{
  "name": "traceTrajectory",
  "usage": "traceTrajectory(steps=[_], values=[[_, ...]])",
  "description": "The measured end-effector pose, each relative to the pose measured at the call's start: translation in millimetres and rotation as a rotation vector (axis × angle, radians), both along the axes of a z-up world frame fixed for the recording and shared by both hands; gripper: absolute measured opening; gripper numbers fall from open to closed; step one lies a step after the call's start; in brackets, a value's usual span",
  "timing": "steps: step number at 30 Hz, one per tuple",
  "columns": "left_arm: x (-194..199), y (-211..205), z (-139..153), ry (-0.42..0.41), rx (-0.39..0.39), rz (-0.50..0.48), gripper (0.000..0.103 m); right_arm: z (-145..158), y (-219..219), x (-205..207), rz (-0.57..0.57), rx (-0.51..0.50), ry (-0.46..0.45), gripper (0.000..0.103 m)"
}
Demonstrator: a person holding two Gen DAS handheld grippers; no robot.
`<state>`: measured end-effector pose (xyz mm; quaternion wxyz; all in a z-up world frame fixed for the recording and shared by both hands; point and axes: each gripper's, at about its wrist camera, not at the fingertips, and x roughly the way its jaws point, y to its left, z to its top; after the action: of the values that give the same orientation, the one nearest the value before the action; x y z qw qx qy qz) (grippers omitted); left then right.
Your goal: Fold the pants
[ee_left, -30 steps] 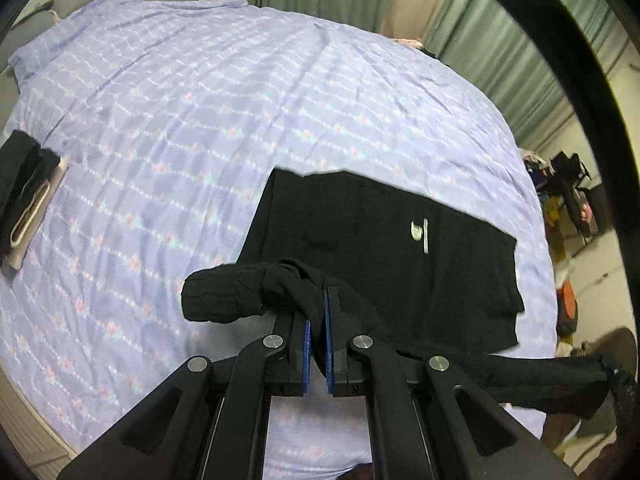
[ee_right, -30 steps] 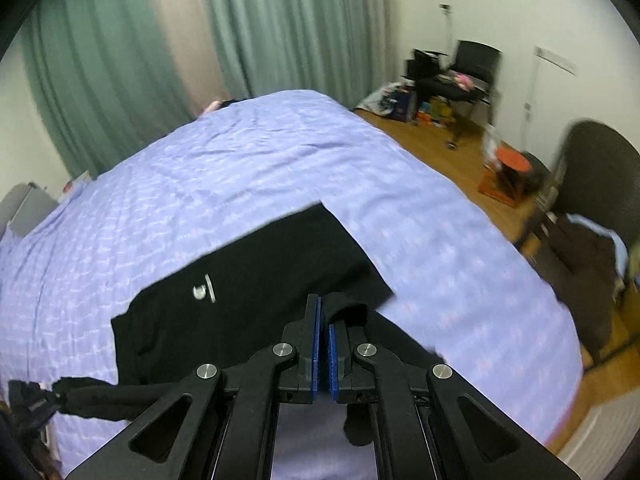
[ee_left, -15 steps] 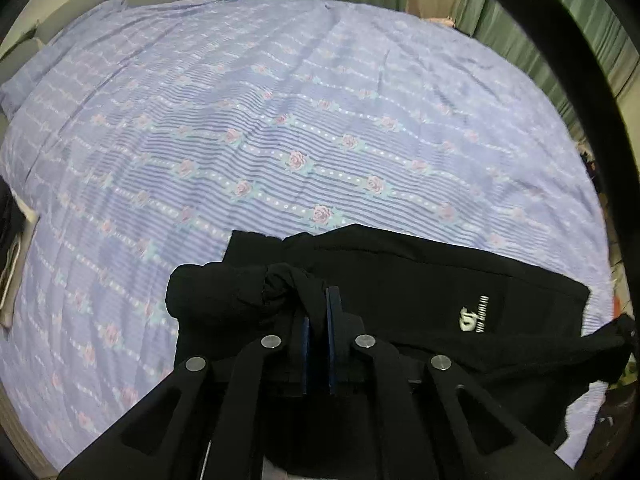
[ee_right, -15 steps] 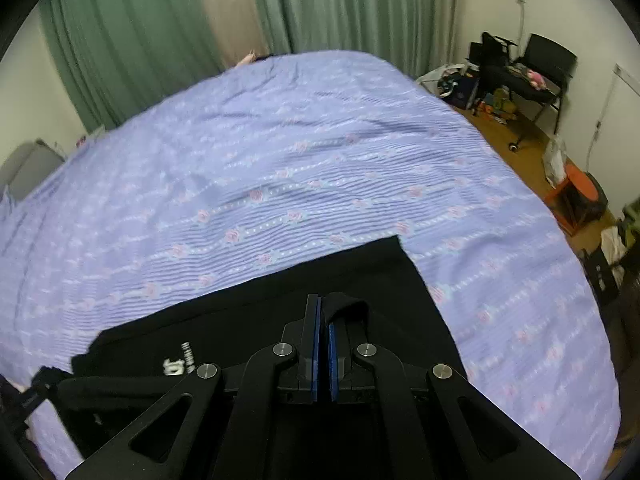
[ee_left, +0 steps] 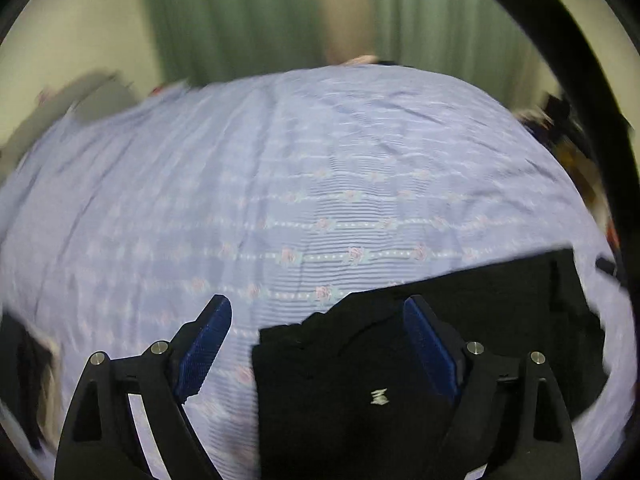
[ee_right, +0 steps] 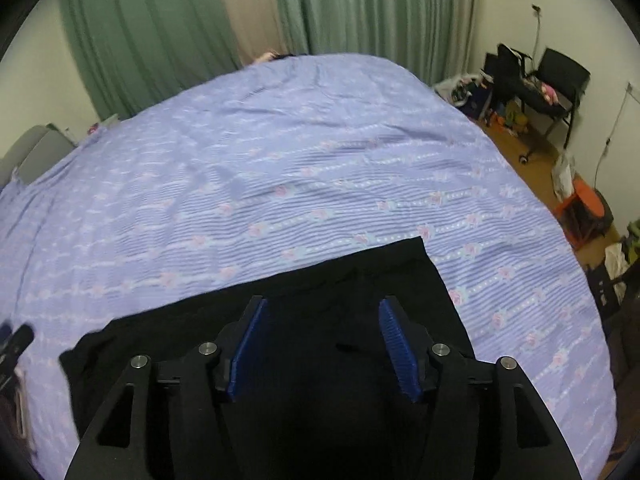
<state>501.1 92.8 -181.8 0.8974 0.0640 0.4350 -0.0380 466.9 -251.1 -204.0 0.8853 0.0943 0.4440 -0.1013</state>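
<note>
Both the left gripper (ee_left: 316, 344) and right gripper (ee_right: 322, 346) are opening, pads clear of the pants (ee_right: 360, 280), apparently letting the fold settle flat on the bed (ee_right: 280, 160).

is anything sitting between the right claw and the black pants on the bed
Nothing visible does. The right claw hangs directly over the black pants lying on the purple bedsheet, its jaws opening with only that fabric beneath the gap.
</note>
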Motion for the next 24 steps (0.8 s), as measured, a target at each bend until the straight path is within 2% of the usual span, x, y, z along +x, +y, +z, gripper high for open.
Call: traceTrajectory(steps=[4,5,6,7,11,14,17,20,24], values=[[-2,24,-12,0.031,0.069,-0.126,0.087,7,33,-26,0.064,-0.029,0.015,0.064],[-1,31,-17,0.053,0.069,-0.144,0.083,5,46,-30,0.089,-0.039,0.017,0.064],[1,35,-25,0.080,0.059,-0.151,0.076,1,60,-34,0.124,-0.046,0.013,0.064],[4,41,-31,0.106,0.037,-0.153,0.074,-3,71,-35,0.148,-0.049,0.016,0.064],[22,46,-64,0.206,-0.046,-0.165,0.070,-24,107,-33,0.262,0.005,0.063,0.064],[34,41,-96,0.289,-0.077,-0.141,0.064,-32,118,-30,0.301,-0.004,0.075,0.064],[38,38,-115,0.352,-0.100,-0.088,0.044,-38,117,-26,0.296,-0.002,0.088,0.064],[37,32,-111,0.331,-0.089,-0.043,0.038,-40,112,-23,0.276,0.016,0.089,0.064],[40,31,-92,0.242,-0.111,0.001,0.037,-36,101,-20,0.230,0.018,0.062,0.064]])
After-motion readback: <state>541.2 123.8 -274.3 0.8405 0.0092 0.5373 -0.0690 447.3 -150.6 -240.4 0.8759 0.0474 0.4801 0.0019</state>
